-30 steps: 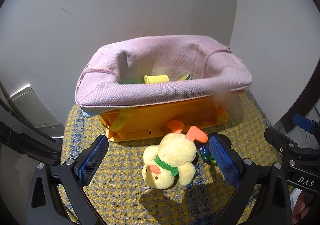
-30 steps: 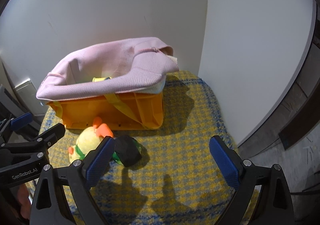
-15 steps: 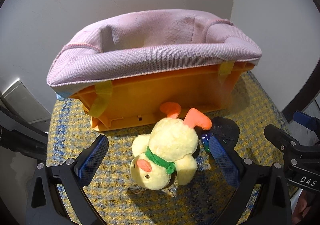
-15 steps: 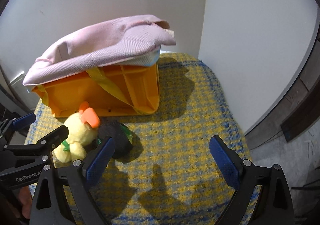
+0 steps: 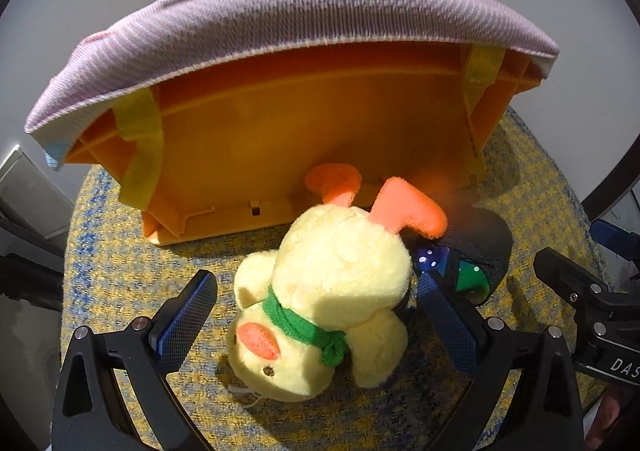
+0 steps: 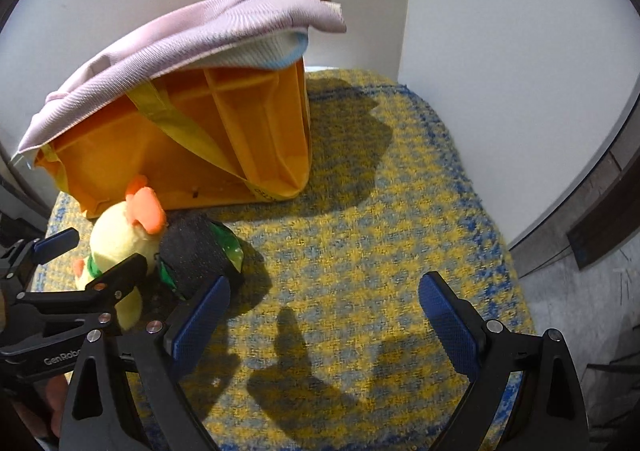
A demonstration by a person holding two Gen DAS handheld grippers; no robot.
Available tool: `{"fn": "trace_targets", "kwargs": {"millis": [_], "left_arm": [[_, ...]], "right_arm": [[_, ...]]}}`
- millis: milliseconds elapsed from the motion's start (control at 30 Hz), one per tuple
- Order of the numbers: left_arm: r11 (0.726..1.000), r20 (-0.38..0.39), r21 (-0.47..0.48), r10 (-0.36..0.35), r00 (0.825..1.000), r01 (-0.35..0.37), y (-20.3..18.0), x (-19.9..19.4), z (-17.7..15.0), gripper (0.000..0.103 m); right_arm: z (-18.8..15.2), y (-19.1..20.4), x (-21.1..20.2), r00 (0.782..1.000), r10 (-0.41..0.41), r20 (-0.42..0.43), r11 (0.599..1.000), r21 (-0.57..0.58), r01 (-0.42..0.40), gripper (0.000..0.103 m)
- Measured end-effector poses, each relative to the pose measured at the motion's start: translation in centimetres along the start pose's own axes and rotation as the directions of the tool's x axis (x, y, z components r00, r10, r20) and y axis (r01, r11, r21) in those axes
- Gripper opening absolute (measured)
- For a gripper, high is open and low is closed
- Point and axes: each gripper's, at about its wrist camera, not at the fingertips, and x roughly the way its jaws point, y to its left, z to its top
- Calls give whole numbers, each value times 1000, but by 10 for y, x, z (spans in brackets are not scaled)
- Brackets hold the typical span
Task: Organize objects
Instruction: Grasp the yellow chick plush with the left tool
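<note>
left gripper (image 5: 316, 325) nearer plush duck (image 5: 320, 299); jaws wide

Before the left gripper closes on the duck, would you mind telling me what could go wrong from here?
1. The left gripper is open around the duck, but its right finger sits beside the dark toy, so closing may pinch or drag that toy too.
2. The duck's orange feet lie close against the bin; a careless lift might nudge it.
3. The plush is soft and may slip from the grip.
</note>
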Motion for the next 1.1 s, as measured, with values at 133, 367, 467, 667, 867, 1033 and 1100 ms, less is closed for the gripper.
{"fn": "trace_targets", "kwargs": {"millis": [133, 367, 467, 667, 867, 1033, 1100], "left_arm": [[1000, -27, 0, -11, 1000, 11, -2, 13, -1, 101], [1000, -33, -7, -14, 999, 13, 0, 17, -5, 75], [1000, -29, -2, -19, 999, 19, 1, 13, -5, 70], [1000, -12, -13, -25, 1000, 25, 5, -2, -8, 66], [999, 7, -52, -12, 1000, 12, 17, -19, -18, 65], [995, 20, -98, 19, 1000, -17, 34, -30, -28, 65], [992, 20, -124, 26, 999, -24, 42, -32, -33, 65]], "right_arm": [[0, -1, 7, 1000, -4, -8, 1000, -4, 4, 96], [0, 1, 9, 1000, -10, -13, 1000, -15, 10, 96], [0, 3, 9, 1000, -9, -10, 1000, -22, 9, 96], [-1, 10, 0, 1000, -5, 8, 999, -34, 6, 96], [0, 24, -9, 999, 11, 31, 998, -63, -9, 96], [2, 42, -11, 999, 27, 42, 995, -97, -23, 96], [2, 50, -11, 998, 36, 46, 993, -110, -31, 96]]}}
